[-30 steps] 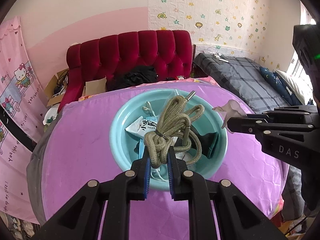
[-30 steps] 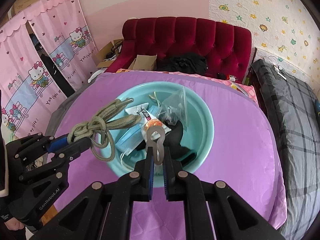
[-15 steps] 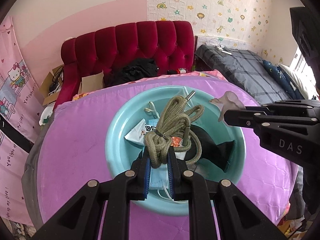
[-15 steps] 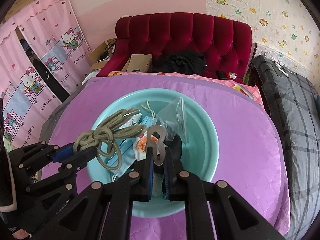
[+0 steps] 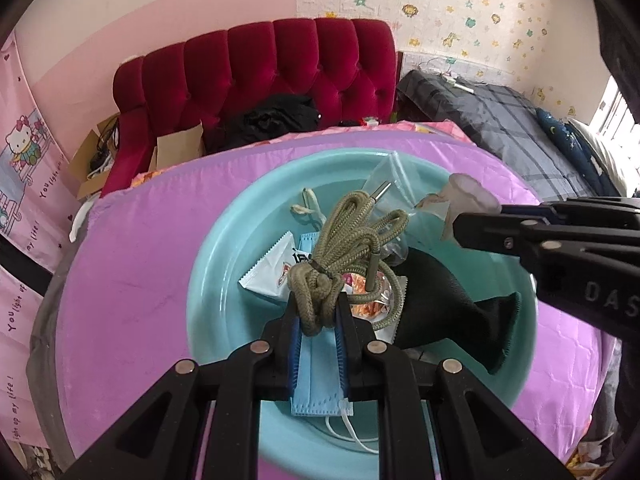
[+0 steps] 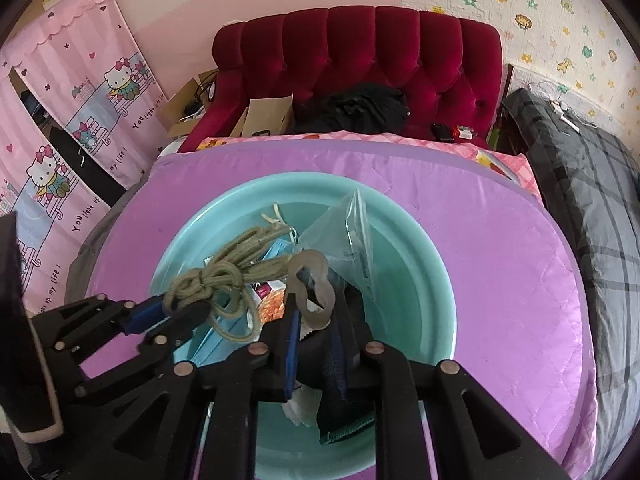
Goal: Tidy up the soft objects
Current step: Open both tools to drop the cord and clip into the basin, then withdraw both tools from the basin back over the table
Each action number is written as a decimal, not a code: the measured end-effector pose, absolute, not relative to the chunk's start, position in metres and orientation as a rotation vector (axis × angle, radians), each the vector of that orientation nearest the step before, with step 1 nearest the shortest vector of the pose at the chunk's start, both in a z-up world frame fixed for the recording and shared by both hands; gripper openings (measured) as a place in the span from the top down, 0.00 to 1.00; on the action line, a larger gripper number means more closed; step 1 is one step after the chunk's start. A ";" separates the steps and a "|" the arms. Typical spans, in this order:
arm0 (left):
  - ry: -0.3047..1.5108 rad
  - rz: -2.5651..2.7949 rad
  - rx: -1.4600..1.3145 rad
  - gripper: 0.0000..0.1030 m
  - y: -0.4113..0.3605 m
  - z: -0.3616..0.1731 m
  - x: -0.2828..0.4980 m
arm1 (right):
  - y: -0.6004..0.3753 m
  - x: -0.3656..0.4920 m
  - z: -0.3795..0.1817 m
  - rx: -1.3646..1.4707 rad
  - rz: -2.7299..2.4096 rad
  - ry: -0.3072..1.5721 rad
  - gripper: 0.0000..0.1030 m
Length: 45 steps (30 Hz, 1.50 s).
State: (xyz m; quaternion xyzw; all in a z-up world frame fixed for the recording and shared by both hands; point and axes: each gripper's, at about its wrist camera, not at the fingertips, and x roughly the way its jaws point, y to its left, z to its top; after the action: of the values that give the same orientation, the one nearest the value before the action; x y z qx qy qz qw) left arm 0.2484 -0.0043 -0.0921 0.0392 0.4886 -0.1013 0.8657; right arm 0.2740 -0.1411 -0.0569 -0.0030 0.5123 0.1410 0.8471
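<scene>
Clamped between the pads of the left gripper at lower centre of the left wrist view, an olive-green rope bundle is held above a teal basin on the purple quilted cover. A translucent figure-eight ring is seen at the tips of the right gripper, whose jaws stand slightly parted; whether it is truly pinched cannot be told. Inside the basin a blue face mask, a dark sock and a clear plastic bag are found.
</scene>
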 end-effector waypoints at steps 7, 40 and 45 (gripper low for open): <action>1.020 -0.204 0.081 0.83 -0.005 -0.093 0.251 | -0.144 0.280 -0.056 0.014 0.299 1.070 0.76; 0.981 -0.080 0.087 0.00 -0.005 -0.063 0.206 | -0.163 0.235 -0.017 -0.028 0.211 0.982 0.00; 0.955 -0.051 0.110 0.00 -0.005 -0.050 0.185 | -0.162 0.214 -0.006 -0.046 0.220 0.967 0.00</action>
State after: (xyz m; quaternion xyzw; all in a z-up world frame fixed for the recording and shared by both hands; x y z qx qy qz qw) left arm 0.1849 -0.0054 -0.0496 0.0527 0.4591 -0.0244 0.8865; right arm 0.2136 -0.1624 -0.0055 -0.0218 0.4640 0.1057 0.8792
